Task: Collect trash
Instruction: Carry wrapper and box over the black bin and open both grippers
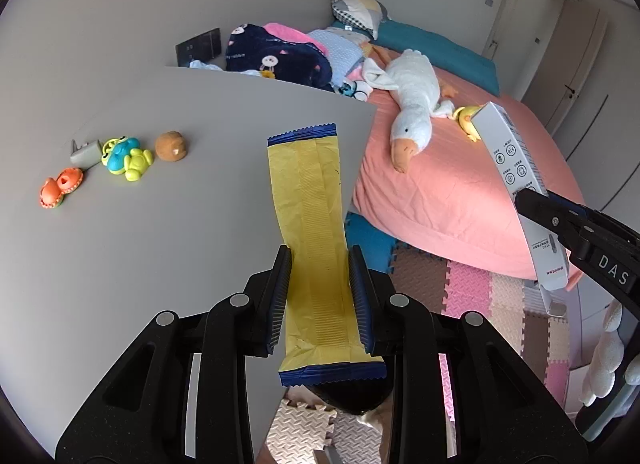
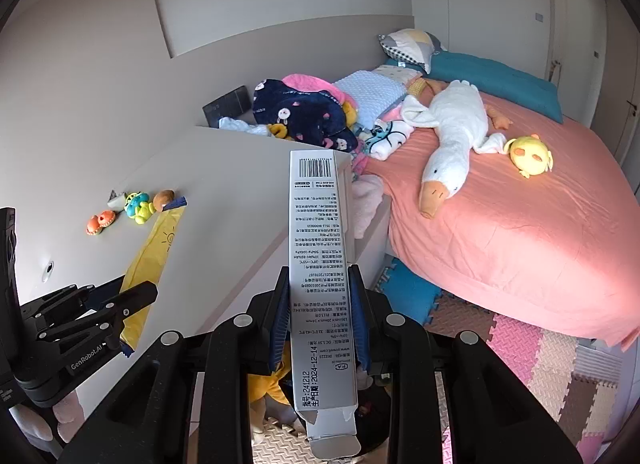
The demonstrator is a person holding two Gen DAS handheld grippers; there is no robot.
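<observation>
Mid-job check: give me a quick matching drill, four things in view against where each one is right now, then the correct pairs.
Things:
1. yellow wrapper
2. white carton
3. goose plush
4. orange crab toy

Places:
A. lying on the pink bed
B. sitting on the grey table
C. between the fingers of the left gripper
D. between the fingers of the right gripper

Pairs: 1-C, 2-D, 3-A, 4-B

"241212" and "2024-12-14" on white box (image 2: 322, 284), "GenRobot.AI" on left gripper (image 2: 120, 304)
</observation>
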